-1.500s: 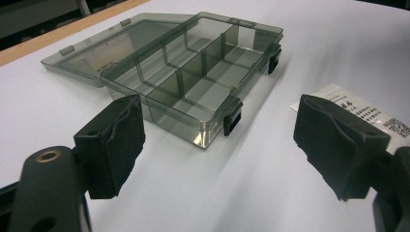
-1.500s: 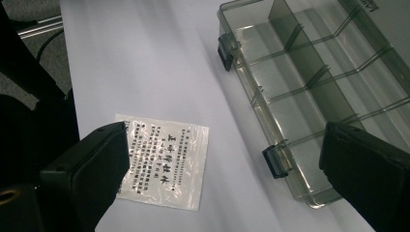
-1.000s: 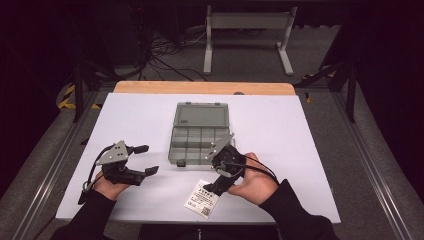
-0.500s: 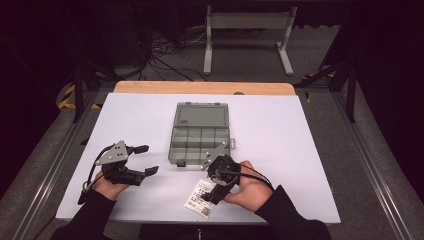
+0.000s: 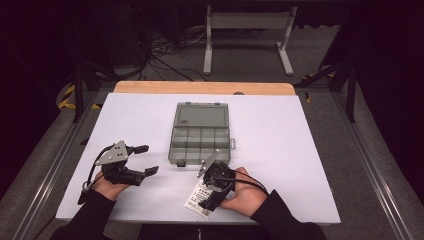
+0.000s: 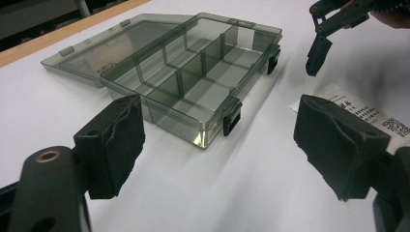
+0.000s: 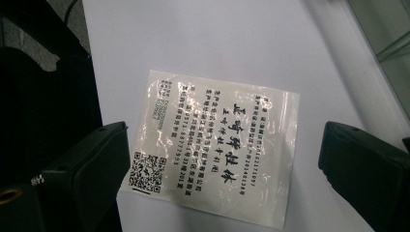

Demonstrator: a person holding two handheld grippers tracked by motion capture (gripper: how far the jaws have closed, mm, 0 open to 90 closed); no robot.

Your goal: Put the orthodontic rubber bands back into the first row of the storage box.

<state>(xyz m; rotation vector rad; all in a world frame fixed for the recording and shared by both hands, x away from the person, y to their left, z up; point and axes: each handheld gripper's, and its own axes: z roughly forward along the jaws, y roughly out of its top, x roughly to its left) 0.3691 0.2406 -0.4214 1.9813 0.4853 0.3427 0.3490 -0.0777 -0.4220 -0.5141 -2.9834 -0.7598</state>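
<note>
While right gripper (image 7: 222, 179) gapes over printed packet (image 7: 212, 145), left gripper (image 6: 217, 145), also agape, faces open organiser box (image 6: 193, 82)

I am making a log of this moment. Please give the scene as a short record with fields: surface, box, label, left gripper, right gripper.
surface: white table
box: clear grey compartment box, lid open and lying flat, compartments look empty
label: small printed bag with a QR code, flat on the table near the person's edge
left gripper: open, holds nothing, left of the box
right gripper: open, jaws either side of the bag, over it
</note>
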